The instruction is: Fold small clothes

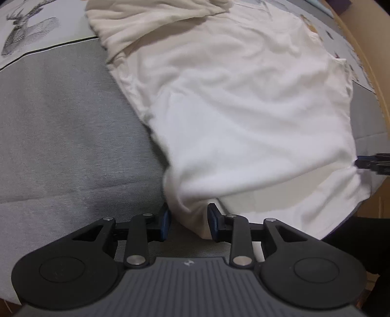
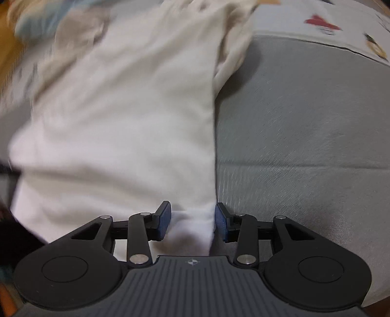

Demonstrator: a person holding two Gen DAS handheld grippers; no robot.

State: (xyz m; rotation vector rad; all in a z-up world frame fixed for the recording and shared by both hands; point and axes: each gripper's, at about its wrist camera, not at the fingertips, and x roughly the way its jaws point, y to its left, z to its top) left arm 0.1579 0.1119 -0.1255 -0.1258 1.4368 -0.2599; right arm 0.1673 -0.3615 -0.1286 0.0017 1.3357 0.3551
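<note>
Both grippers, left gripper (image 1: pixel 189 223) and right gripper (image 2: pixel 193 223), parted around white garment (image 1: pixel 243 109) hem

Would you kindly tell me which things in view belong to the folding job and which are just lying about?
Part of the job:
- white garment, spread on the grey cover
- left hand-held gripper, fabric between its open jaws
- right hand-held gripper, likewise at a corner

Lying about:
- cream cloth behind the garment
- deer-print fabric
</note>
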